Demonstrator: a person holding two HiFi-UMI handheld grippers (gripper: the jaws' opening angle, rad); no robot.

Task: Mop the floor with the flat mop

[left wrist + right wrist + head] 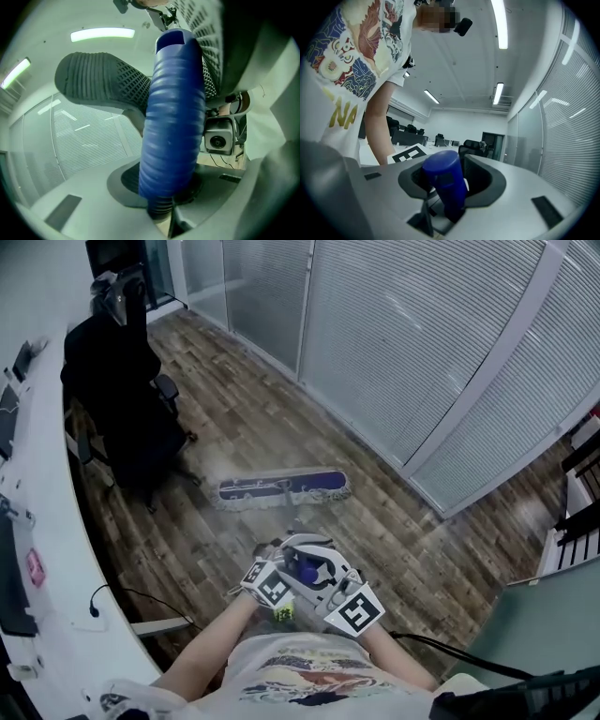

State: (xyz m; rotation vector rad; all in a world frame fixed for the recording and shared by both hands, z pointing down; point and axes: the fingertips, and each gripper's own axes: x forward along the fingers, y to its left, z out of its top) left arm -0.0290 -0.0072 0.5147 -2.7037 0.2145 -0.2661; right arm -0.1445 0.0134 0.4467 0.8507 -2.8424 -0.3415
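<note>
The mop head (284, 489) lies flat on the wood-plank floor (281, 418) just ahead of the person, a long narrow pad, blue on top with a pale fringe; a thin pole runs back from it to a ribbed blue grip (173, 117); the left gripper (164, 206) is clamped round the ribs, and the right gripper (446, 202) is clamped near the smooth rounded end of that grip; the mop looks light, its pole stiff, its pad soft and likely to drag on the boards; the ribs should resist slipping, so holding there suits; a black office chair (131, 418) stands near.
</note>
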